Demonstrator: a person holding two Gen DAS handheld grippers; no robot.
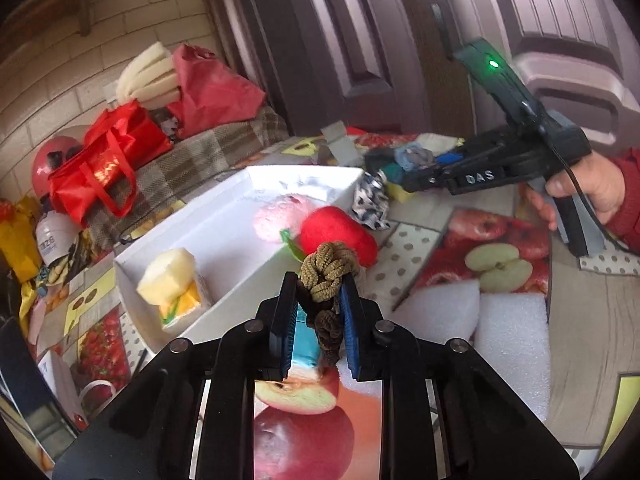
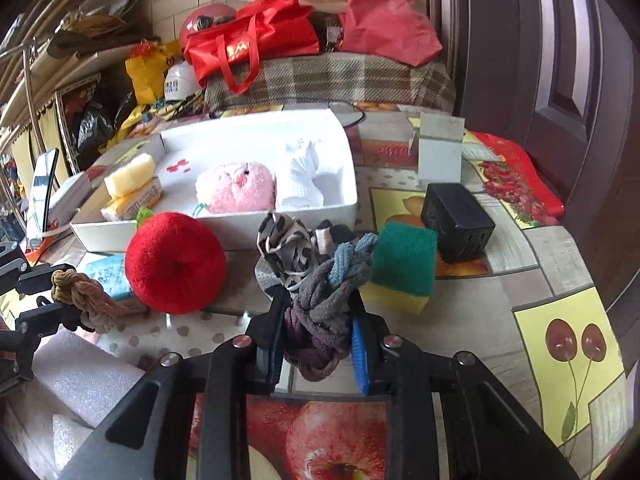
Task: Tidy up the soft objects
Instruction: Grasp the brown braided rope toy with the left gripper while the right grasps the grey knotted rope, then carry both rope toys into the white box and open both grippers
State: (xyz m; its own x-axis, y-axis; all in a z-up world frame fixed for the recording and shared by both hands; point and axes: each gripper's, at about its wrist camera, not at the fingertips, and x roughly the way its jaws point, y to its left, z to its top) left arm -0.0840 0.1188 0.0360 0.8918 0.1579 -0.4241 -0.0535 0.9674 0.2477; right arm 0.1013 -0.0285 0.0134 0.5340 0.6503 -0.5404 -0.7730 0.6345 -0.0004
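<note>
My left gripper (image 1: 318,280) is shut on a brown knotted rope toy (image 1: 330,268), held above the table beside the white box (image 1: 132,276); it also shows in the right wrist view (image 2: 82,296). My right gripper (image 2: 318,300) is shut on a grey, blue and purple braided rope toy (image 2: 328,300). A red plush apple (image 2: 174,262) lies in front of the box. In the box lie a pink plush (image 2: 236,188), a white cloth (image 2: 302,178) and a yellow sponge (image 2: 130,174). A leopard-print cloth (image 2: 286,246) and a green-yellow sponge (image 2: 404,266) lie near the right gripper.
A black power adapter (image 2: 458,216) and a small grey box (image 2: 438,152) stand at the right. White foam blocks (image 1: 508,344) lie on the fruit-print tablecloth. Red bags (image 2: 248,44) sit on a plaid-covered bench behind. A dark door (image 2: 540,60) is at the right.
</note>
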